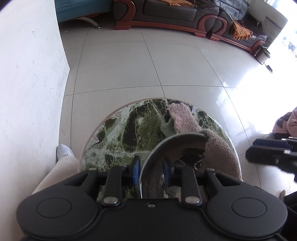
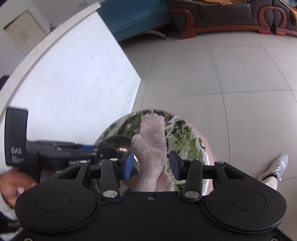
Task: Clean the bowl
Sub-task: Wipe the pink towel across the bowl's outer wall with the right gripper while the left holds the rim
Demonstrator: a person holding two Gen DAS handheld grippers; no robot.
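A shiny steel bowl (image 1: 178, 146) stands tipped on its edge over the round green marble table (image 1: 120, 133). My left gripper (image 1: 151, 170) is shut on the bowl's rim, one blue pad inside and one outside. A pink fluffy cloth (image 1: 182, 118) lies on the table and drapes over the bowl's right side. In the right wrist view the cloth (image 2: 150, 144) runs between the fingers of my right gripper (image 2: 152, 165), which is open with its pads off the fabric. The bowl (image 2: 118, 144) sits to the left there, beside the left gripper (image 2: 89, 150).
A white wall (image 1: 27, 92) rises close on the left of the table. The person's leg and white shoe (image 1: 65, 152) are beside the table edge. A hand (image 2: 11, 183) holds the left gripper's handle. Grey tiled floor (image 1: 167, 64) stretches to a dark sofa (image 1: 167, 14).
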